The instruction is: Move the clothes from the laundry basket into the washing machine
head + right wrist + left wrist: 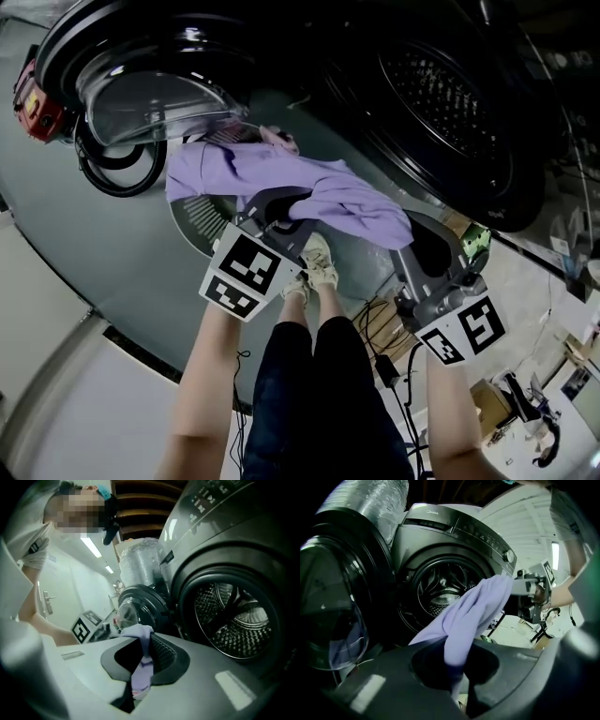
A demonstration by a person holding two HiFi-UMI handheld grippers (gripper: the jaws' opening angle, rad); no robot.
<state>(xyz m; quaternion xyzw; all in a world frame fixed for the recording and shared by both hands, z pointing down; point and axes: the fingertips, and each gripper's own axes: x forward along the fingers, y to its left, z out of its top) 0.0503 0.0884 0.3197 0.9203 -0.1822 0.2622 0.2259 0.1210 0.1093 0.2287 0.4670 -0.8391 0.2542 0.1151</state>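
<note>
A lilac garment [281, 178] hangs stretched between my two grippers in front of the washing machine. My left gripper [279, 208] is shut on one end of it; in the left gripper view the cloth [464, 620] runs out from between the jaws toward the drum [440, 592]. My right gripper [412, 234] is shut on the other end, and a fold of the lilac garment [142, 665] sits pinched between its jaws. The drum opening [441, 94] lies at the upper right, dark inside. The white slatted laundry basket [192, 220] stands below the cloth, mostly hidden.
The washer's round glass door [150, 94] stands swung open at the upper left. A pink cloth [279, 141] shows at the basket's far side. A red object [37, 105] sits by the door. The person's feet [314, 267] and black cables [380, 333] are on the floor below.
</note>
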